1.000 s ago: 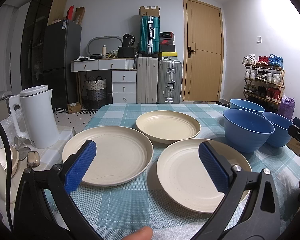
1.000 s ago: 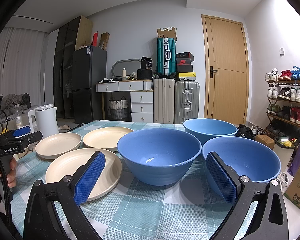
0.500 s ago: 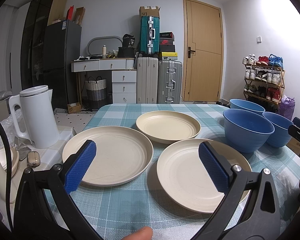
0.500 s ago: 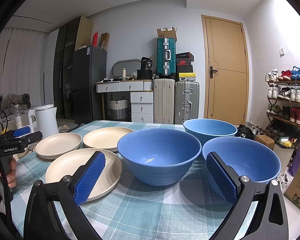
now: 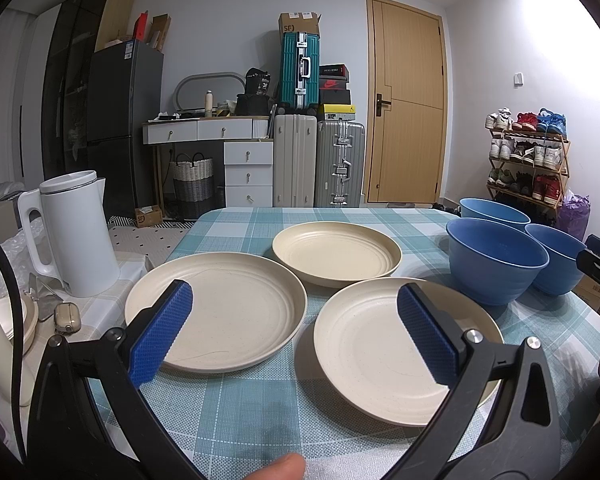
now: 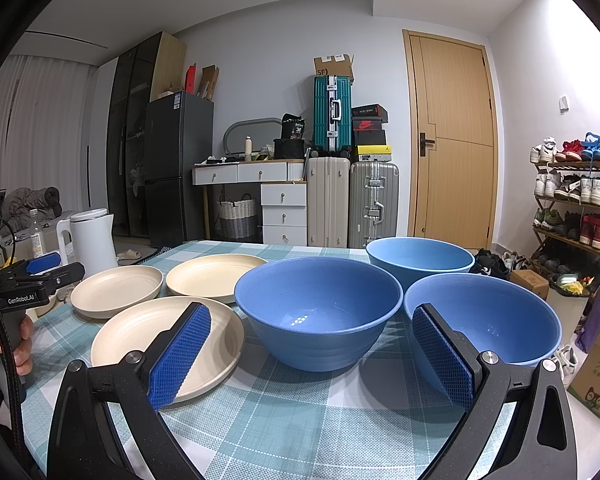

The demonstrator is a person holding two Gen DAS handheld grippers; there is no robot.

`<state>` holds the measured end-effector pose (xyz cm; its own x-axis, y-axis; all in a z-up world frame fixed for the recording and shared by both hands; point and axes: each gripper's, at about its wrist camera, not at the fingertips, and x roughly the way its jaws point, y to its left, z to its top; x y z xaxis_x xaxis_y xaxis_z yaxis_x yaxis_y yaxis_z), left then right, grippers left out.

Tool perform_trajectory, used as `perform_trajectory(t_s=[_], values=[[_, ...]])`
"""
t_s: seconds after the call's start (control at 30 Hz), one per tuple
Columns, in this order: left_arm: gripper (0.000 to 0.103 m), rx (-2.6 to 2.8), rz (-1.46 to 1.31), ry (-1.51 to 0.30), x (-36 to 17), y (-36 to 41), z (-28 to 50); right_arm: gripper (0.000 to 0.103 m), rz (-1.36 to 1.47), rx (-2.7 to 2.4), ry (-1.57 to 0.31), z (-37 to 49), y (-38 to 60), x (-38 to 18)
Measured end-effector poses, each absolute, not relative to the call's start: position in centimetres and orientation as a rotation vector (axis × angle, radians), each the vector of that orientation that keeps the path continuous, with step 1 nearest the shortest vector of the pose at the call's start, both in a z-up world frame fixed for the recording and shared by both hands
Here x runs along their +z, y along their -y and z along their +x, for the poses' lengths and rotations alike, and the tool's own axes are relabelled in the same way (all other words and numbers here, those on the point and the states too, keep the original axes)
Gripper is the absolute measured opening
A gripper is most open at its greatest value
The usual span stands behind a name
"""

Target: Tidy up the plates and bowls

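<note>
Now | both my tools, left tool (image 5: 292,336) and right tool (image 6: 312,356), spread, empty, hovering low | three cream round plates (image 5: 216,308) left, three blue bowls (image 6: 318,308) right on checked bench (image 6: 300,416), unstacked | lined up for stacking.

Rightmost blue bowl (image 5: 556,258) partly hidden; nearest plate (image 5: 380,344) partly covered.

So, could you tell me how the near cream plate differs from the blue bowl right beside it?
The near cream plate is shallow and wide; the blue bowl is deep with tall walls. The plate is cream; the bowl is blue. The plate shows faint concentric rings inside, the bowl a smooth interior. Both sit upright and empty on the checked tablecloth.
</note>
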<state>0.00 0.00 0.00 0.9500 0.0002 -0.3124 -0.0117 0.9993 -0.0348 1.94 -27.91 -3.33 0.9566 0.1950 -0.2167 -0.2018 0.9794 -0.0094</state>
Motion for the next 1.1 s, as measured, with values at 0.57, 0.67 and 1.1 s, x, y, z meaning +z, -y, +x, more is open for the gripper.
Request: perform_trajectory(t_s=[0.57, 0.67, 1.1], values=[[0.102, 0.006, -0.036, -0.318, 0.0, 0.0, 0.0, 0.103, -0.031, 0.2, -0.221, 1.91, 27.92, -3.33], [0.102, 0.006, -0.036, -0.317, 0.0, 0.0, 0.0, 0.103, -0.031, 0.2, -0.22, 1.92, 27.91, -3.34], [0.102, 0.013, -0.046, -0.334, 0.0, -0.2, 0.18, 0.103, -0.029, 0.196, -0.255, 2.58, 28.21, -3.43]])
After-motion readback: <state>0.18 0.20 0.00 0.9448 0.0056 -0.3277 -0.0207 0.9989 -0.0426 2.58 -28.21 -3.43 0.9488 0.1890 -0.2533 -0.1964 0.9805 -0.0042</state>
